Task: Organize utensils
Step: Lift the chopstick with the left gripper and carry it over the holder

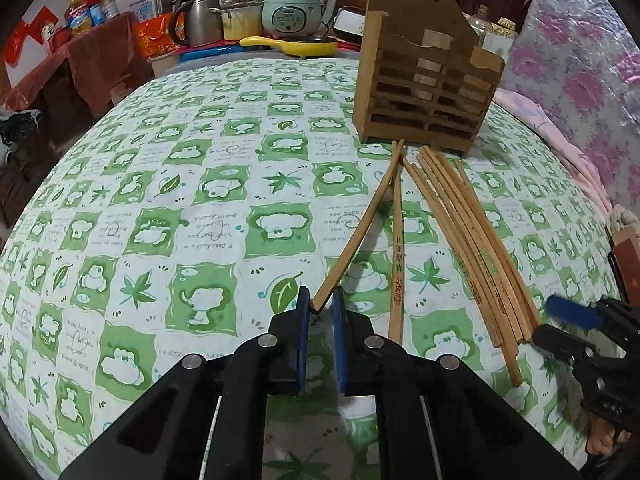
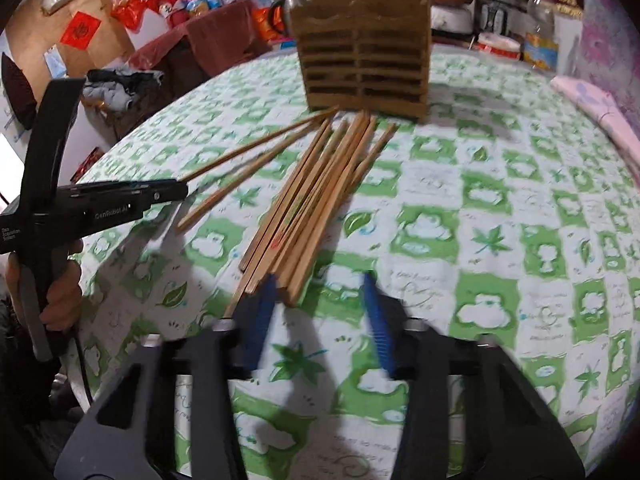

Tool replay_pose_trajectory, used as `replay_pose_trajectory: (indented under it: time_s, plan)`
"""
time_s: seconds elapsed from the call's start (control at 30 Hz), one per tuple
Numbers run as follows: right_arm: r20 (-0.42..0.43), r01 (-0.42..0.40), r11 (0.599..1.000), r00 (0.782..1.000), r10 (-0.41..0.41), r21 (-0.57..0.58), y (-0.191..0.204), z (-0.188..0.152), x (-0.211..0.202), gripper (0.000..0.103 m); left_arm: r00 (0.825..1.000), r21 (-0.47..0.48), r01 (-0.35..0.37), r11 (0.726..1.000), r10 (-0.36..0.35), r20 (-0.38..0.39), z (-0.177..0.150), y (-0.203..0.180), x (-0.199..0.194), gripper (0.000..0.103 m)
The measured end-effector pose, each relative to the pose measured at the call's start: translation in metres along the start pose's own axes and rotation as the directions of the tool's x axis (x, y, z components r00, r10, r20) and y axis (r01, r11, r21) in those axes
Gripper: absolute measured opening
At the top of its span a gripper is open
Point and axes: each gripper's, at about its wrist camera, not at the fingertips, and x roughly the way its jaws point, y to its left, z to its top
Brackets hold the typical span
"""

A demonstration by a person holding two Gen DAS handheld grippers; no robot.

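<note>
A slatted wooden utensil holder (image 1: 426,80) stands upright at the far side of the table; it also shows in the right wrist view (image 2: 362,50). Several wooden chopsticks (image 1: 476,248) lie in a loose bundle in front of it (image 2: 312,208). My left gripper (image 1: 321,302) is shut on the end of one chopstick (image 1: 360,232), which slants up off the cloth; in the right wrist view it (image 2: 182,190) holds that chopstick (image 2: 260,144). Another single chopstick (image 1: 397,260) lies beside it. My right gripper (image 2: 318,304) is open, its left pad touching the bundle's near ends.
The table has a green and white patterned cloth (image 1: 180,200). Behind it are a kettle (image 1: 198,20), a rice cooker (image 1: 292,10) and a yellow pan (image 1: 296,45). A pink floral bedcover (image 1: 580,60) lies to the right.
</note>
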Motion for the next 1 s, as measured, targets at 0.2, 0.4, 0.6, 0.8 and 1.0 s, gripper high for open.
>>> replay_pose_trajectory:
  time_s: [0.2, 0.4, 0.6, 0.8, 1.0]
  plan:
    - [-0.025, -0.041, 0.998, 0.999, 0.042, 0.039, -0.008, 0.0, 0.005, 0.009, 1.0, 0.018, -0.018, 1.0, 0.018, -0.014, -0.001, -0.003, 0.005, 0.012]
    - [-0.027, -0.013, 1.0, 1.0, 0.013, 0.021, -0.004, 0.003, 0.008, 0.009, 0.997, 0.077, -0.079, 0.994, 0.079, 0.0, -0.002, -0.015, 0.006, 0.013]
    - [0.067, 0.022, 0.996, 0.997, -0.028, 0.088, -0.022, 0.003, -0.012, 0.007, 0.997, 0.058, -0.043, 0.997, 0.039, 0.074, 0.0, -0.012, -0.017, 0.011]
    - [0.204, 0.065, 0.995, 0.976, -0.08, 0.079, -0.024, 0.03, -0.057, 0.007, 0.981, 0.093, -0.008, 0.996, -0.011, 0.194, 0.032, -0.028, -0.069, 0.009]
    - [0.343, 0.074, 0.994, 0.935, -0.096, 0.078, -0.024, 0.083, -0.099, 0.007, 0.959, 0.131, 0.022, 0.991, -0.058, 0.278, 0.091, -0.052, -0.112, 0.008]
